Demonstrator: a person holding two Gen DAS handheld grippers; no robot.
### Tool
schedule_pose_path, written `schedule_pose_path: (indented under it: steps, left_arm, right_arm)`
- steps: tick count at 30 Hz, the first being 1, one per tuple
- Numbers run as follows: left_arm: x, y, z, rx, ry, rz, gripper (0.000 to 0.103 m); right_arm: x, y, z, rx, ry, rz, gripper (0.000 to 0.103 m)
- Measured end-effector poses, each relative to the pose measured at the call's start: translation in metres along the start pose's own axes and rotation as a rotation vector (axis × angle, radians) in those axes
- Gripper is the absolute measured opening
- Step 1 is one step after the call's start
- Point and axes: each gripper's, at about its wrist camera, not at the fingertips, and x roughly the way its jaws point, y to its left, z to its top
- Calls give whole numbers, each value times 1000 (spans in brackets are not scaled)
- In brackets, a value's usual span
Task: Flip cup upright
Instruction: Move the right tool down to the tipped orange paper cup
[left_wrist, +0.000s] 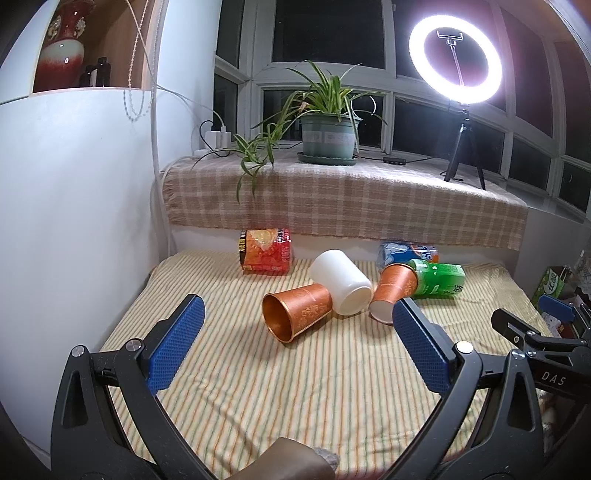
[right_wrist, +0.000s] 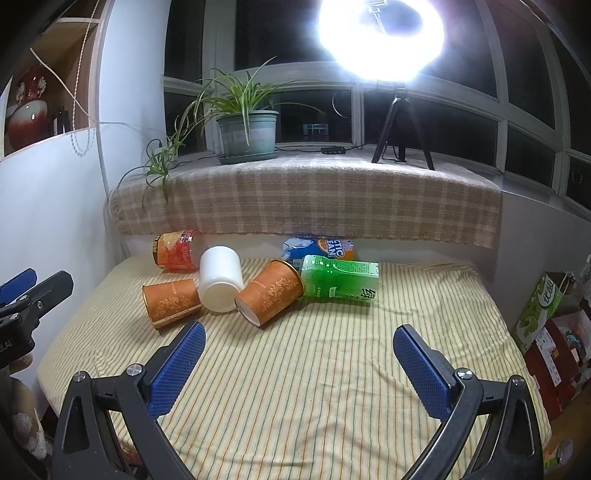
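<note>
Three cups lie on their sides on the striped cloth. An orange paper cup (left_wrist: 299, 312) (right_wrist: 171, 302) lies at the left, its mouth open toward the left wrist view. A white cup (left_wrist: 341, 282) (right_wrist: 220, 277) lies in the middle. A second orange cup (left_wrist: 393, 291) (right_wrist: 269, 297) lies to the right, base toward me, its mouth against a green carton (left_wrist: 437, 278) (right_wrist: 340, 278). My left gripper (left_wrist: 295, 347) is open and empty, just short of the cups. My right gripper (right_wrist: 299, 363) is open and empty, in front of the cups and right of them.
A red snack can (left_wrist: 266, 251) (right_wrist: 177, 250) and a blue-orange can (left_wrist: 408, 253) (right_wrist: 319, 247) lie at the back. Behind is a checked-cloth ledge (left_wrist: 343, 199) with a potted plant (left_wrist: 327, 136) and a ring light (left_wrist: 456, 61). A white wall (left_wrist: 74, 221) stands left; boxes (right_wrist: 546, 325) stand right.
</note>
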Motion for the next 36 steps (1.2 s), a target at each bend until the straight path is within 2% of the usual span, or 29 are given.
schedule_pose_path:
  steps: [4,9,13,19,27,31,36]
  left_arm:
    - [1,10,-4,6,-7,21,103]
    - [0,28,-14,34,5,60,103]
    - [-4,47,-23,44,26,107,103]
    - [-10,75,-33,33,59,158,103]
    - [-20,104,-44,-14,89,223,103]
    - [-22,116,-48,-46,113,246,103]
    - [-26,128,-52,-81,127,273,103]
  right_arm:
    - [8,9,5,-67,-11,52,103]
    - [26,28,16,-188,-23,157,103]
    - [49,52,24,-344,10,272,103]
    - [87,89,24,-560,76,382,101]
    - [133,141,14,-915,126,447,98]
    - [151,161,5,-1077,144,451,95]
    - [169,180,-3,-1199,145,435,93]
